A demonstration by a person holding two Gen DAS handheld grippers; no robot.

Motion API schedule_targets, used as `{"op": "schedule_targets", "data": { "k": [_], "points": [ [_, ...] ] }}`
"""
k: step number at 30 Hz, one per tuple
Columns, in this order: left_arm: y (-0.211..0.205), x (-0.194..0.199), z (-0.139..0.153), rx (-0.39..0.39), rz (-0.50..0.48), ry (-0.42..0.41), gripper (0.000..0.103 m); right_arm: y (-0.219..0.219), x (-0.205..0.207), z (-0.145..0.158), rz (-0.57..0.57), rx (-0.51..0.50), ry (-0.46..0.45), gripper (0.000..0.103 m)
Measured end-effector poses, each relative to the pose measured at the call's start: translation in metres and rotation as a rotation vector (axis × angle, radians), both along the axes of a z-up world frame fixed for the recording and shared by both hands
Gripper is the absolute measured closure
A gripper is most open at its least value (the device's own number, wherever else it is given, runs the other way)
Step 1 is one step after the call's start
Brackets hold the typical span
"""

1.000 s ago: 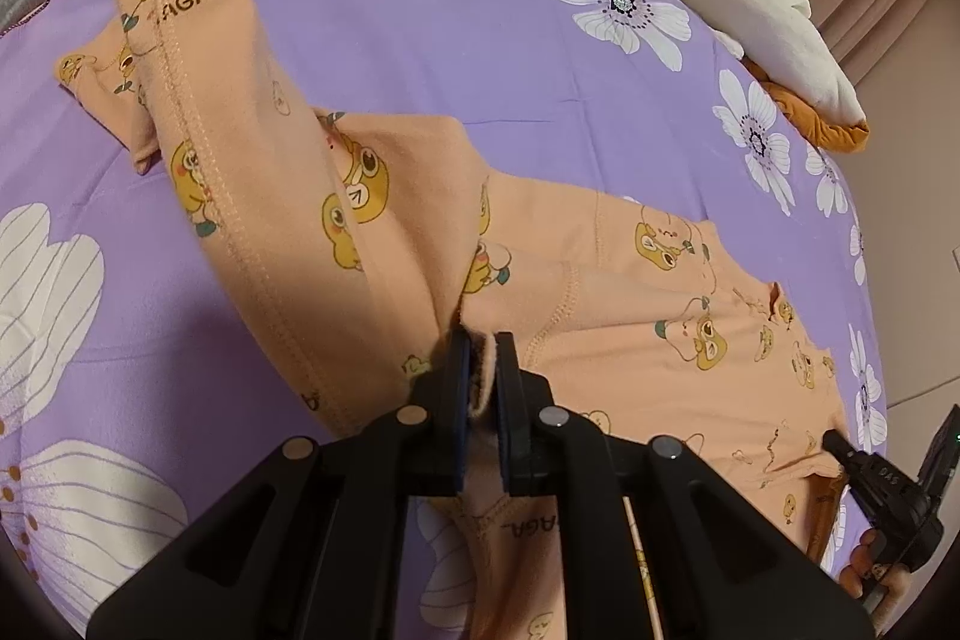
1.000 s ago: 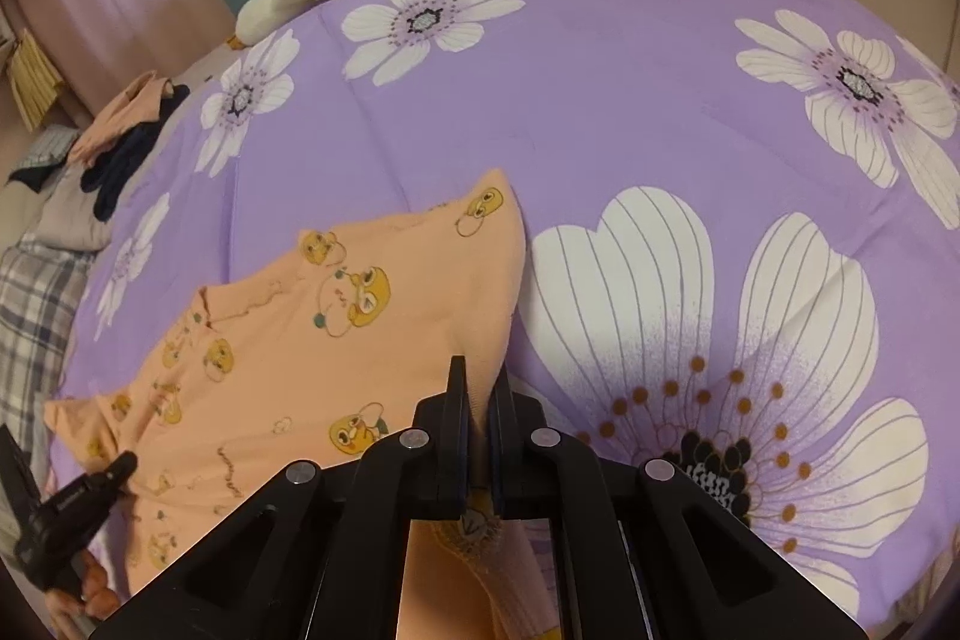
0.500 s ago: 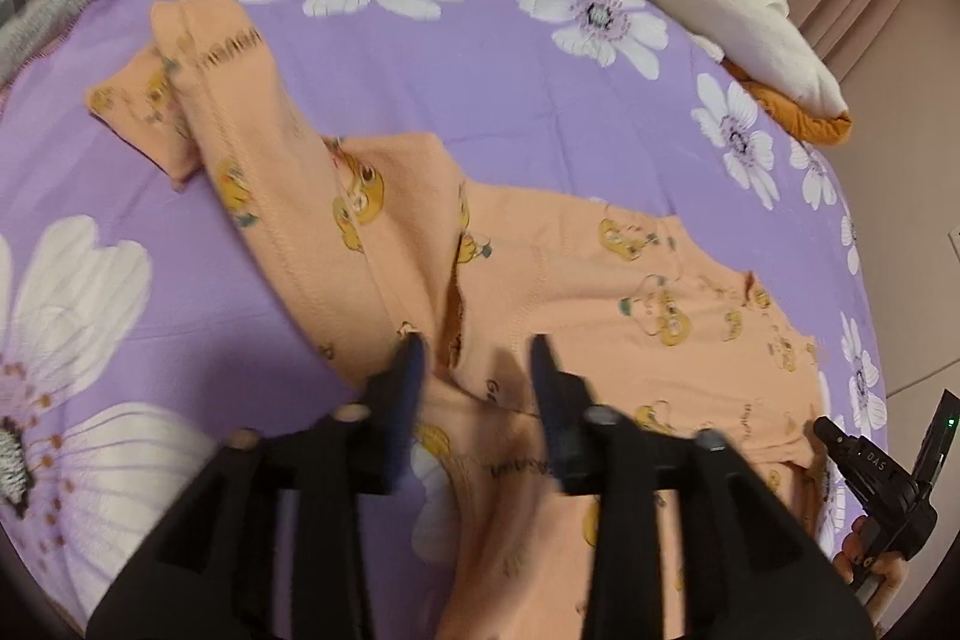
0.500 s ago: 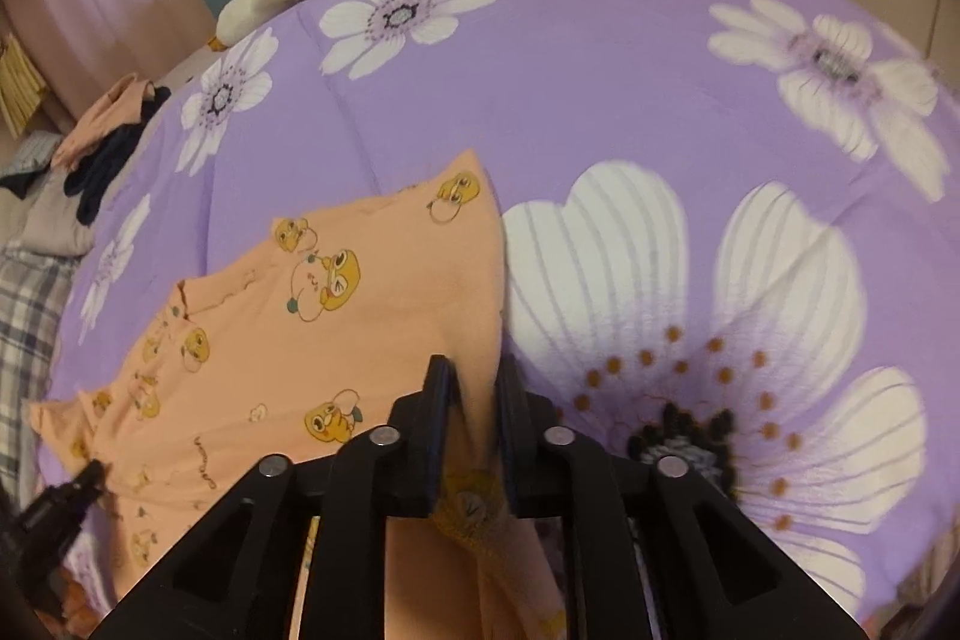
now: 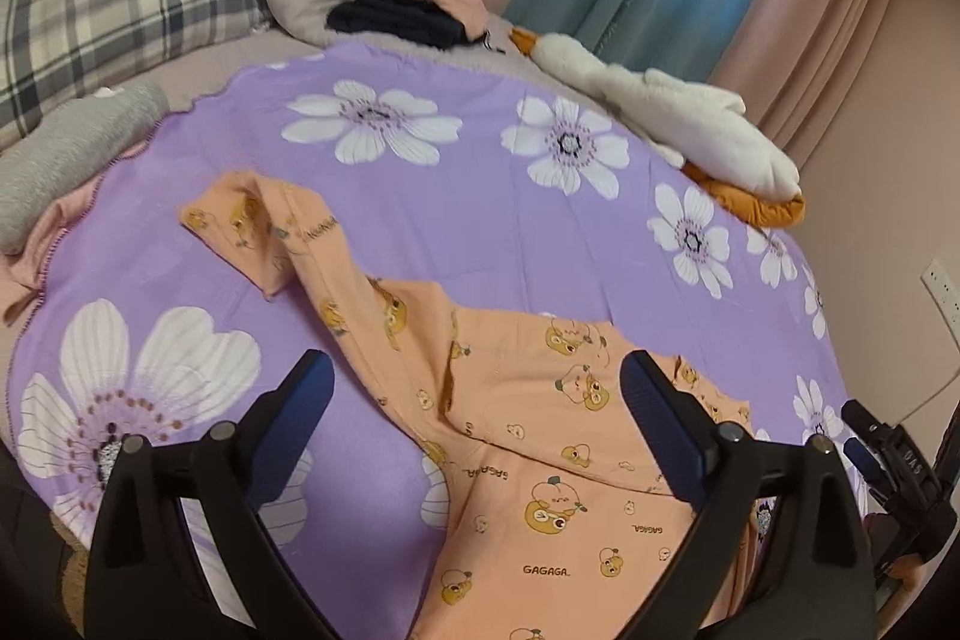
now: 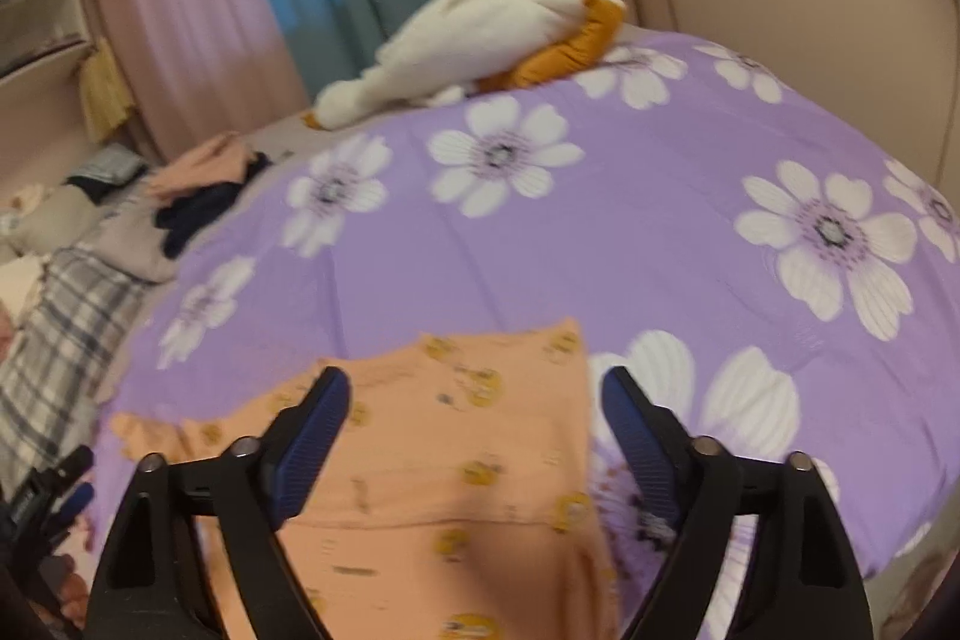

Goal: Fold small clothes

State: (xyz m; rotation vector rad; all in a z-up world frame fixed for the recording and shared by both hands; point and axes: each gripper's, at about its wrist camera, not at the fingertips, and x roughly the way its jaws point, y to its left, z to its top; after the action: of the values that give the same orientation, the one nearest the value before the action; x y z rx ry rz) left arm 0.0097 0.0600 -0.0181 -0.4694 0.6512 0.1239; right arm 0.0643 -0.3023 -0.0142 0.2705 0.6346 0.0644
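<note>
Left gripper (image 5: pixel 474 382): jaws opening — nothing clamped, raised above the garment.
Right gripper (image 6: pixel 474 400): jaws opening — nothing clamped.
Orange garment (image 5: pixel 540 400): lay partly folded on the purple floral sheet (image 5: pixel 480 232).

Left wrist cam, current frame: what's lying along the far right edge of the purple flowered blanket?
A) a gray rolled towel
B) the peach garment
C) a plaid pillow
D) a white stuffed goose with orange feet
D: the white stuffed goose stretches along the far right edge of the blanket, orange feet at its near end; the peach garment lies closer, below the left tool.
</note>
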Motion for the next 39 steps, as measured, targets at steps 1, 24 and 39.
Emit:
{"op": "schedule_targets", "data": {
  "k": [1,24,39],
  "points": [
    [0.001,-0.006,-0.001,0.003,0.020,-0.001,0.004,0.005,0.000,0.003,0.017,0.006,-0.007,0.009],
    [0.019,-0.042,-0.024,-0.069,0.079,0.036,0.001,0.042,-0.029,-0.016,0.048,-0.073,-0.004,0.007],
    [0.018,-0.050,-0.019,-0.077,0.065,0.019,0.001,0.053,-0.029,-0.023,0.038,-0.128,0.012,0.007]
  ]
}}
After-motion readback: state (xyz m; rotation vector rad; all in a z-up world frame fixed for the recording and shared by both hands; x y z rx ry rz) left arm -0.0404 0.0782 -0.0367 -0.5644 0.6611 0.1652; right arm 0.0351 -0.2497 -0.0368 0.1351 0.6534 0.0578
